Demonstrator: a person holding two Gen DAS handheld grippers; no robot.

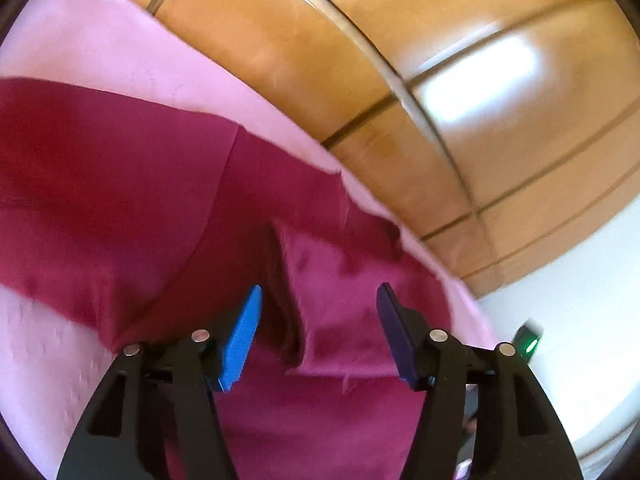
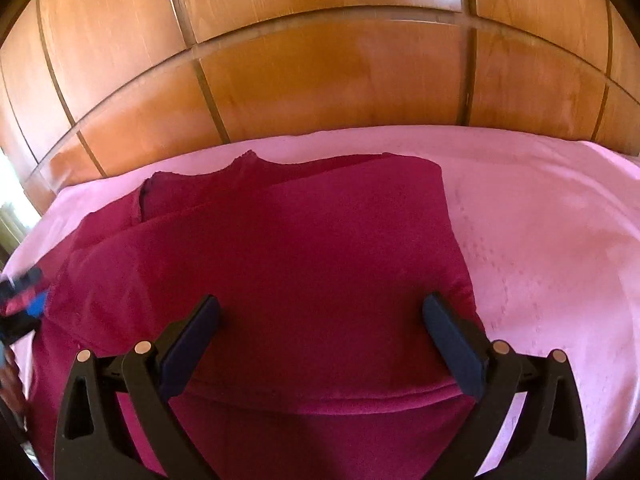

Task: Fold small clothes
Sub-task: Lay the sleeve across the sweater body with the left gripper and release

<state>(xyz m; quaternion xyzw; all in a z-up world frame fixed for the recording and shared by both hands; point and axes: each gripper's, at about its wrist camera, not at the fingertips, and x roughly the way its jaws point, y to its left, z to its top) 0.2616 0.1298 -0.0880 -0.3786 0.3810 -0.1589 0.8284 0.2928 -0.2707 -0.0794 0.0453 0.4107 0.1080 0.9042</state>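
- A crimson garment (image 2: 304, 248) lies part-folded on the pink bed (image 2: 552, 240), ready for another fold.
- Left tool (image 1: 319, 300) spread over a loose flap, pinching nothing.
- Right tool (image 2: 320, 312) spread, empty, above the near hem.

The garment (image 2: 304, 248) lies on the bedsheet (image 2: 552, 232), with the wooden panelling (image 2: 320, 72) behind the bed's far edge.

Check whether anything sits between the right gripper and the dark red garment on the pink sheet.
Nothing visible does. The right gripper hangs open directly over the dark red garment, which lies part-folded on the pink sheet. Only the left gripper shows at the garment's far left edge, well off that path.
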